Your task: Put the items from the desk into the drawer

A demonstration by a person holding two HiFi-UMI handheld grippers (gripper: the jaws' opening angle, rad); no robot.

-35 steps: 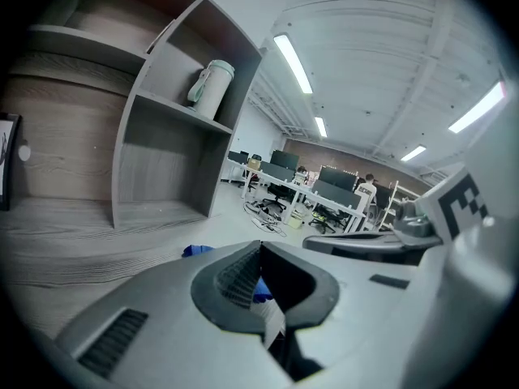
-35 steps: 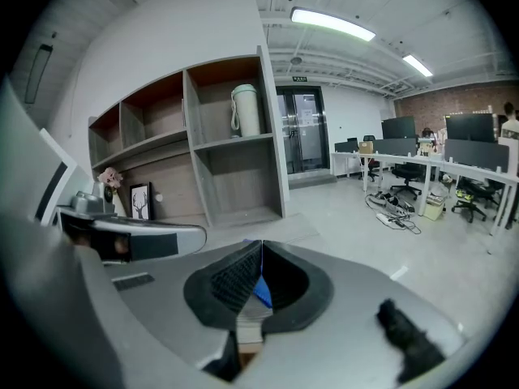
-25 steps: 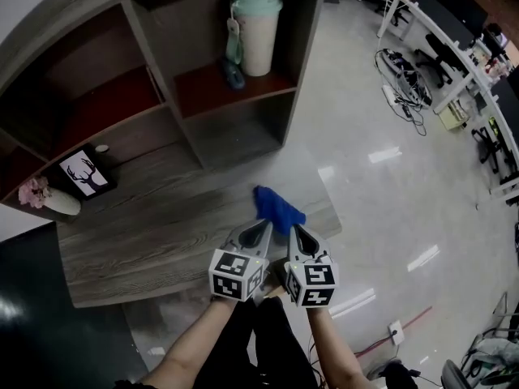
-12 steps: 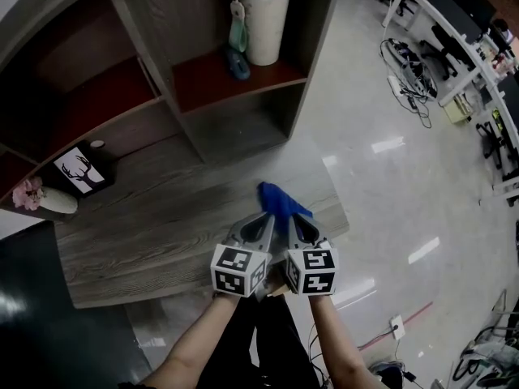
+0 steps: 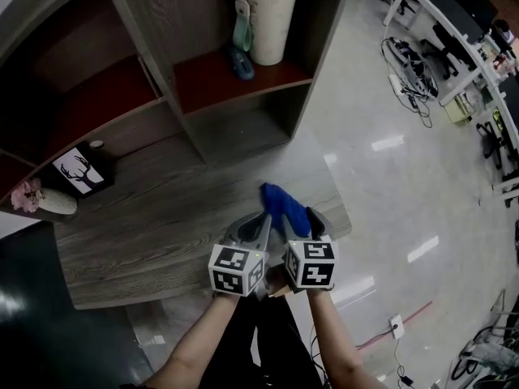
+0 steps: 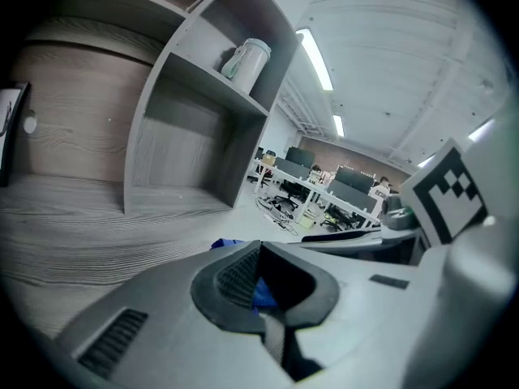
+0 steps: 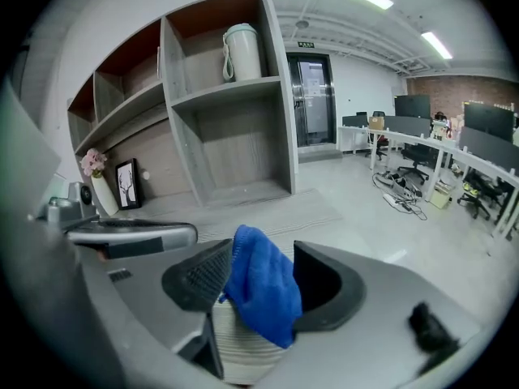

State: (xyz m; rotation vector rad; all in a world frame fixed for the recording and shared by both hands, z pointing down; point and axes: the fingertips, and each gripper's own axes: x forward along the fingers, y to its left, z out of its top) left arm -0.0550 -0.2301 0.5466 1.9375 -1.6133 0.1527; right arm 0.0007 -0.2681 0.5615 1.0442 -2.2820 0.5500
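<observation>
A blue cloth (image 5: 284,205) is bunched up over the near right corner of the grey wooden desk (image 5: 146,233). My right gripper (image 5: 297,217) stands open around it. Its jaws have just been opening, and the cloth (image 7: 259,294) hangs between them, leaning on the left pad with a gap to the right pad. My left gripper (image 5: 263,220) sits close beside it on the left, shut with nothing in it. In the left gripper view a bit of blue cloth (image 6: 261,292) shows past the left gripper (image 6: 265,288). No drawer is in view.
A shelf unit stands at the back of the desk with a pale green-lidded tumbler (image 5: 272,19) on an upper shelf. A framed deer picture (image 5: 81,171) and a small vase of pink flowers (image 5: 45,199) stand at the left. The desk ends just right of the cloth; glossy floor and office desks lie beyond.
The right gripper's jaws have spread apart around the blue cloth, which they pinched before. Both grippers have sunk a little toward the desk corner.
</observation>
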